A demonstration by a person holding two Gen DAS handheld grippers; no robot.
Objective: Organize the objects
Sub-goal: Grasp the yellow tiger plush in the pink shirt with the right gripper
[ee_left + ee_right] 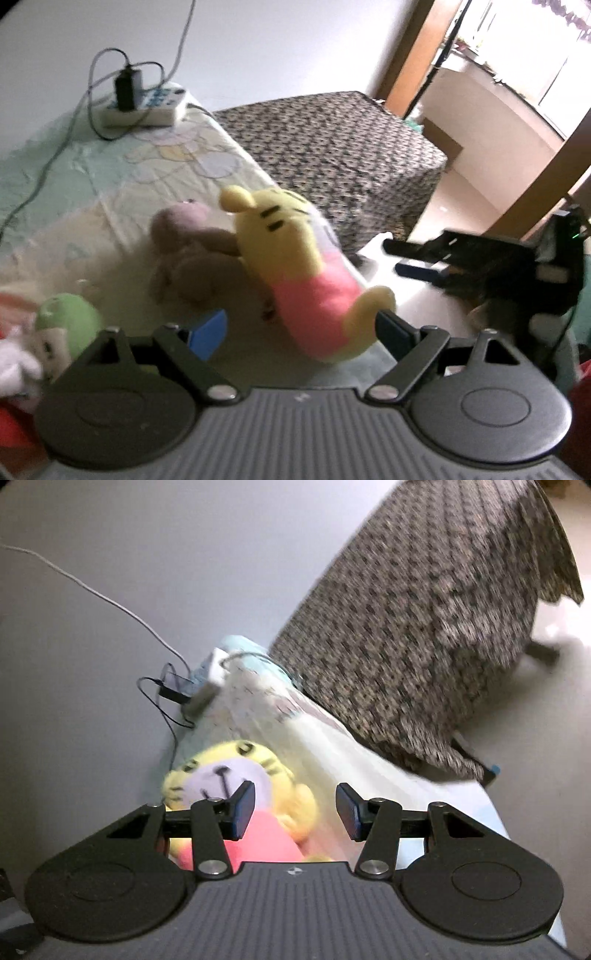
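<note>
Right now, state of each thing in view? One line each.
left hand-held gripper: open, jaws either side of the tiger plush's lower end, not clamped
right hand-held gripper: open, holds nothing, off the table edge
yellow tiger plush: lying on the table, pink body toward the camera
brown plush: lying beside the tiger plush
green plush: at the left edge, partly hidden
power strip: black adapter plugged in

Motion blur softens both views. The tiger (pixel 236 775) is cut off below by the right gripper (pixel 295 808) body. The white and red toys (pixel 14 365) leave the frame's left edge. The brown plush (pixel 192 254), possibly a bear, is too blurred to identify.
</note>
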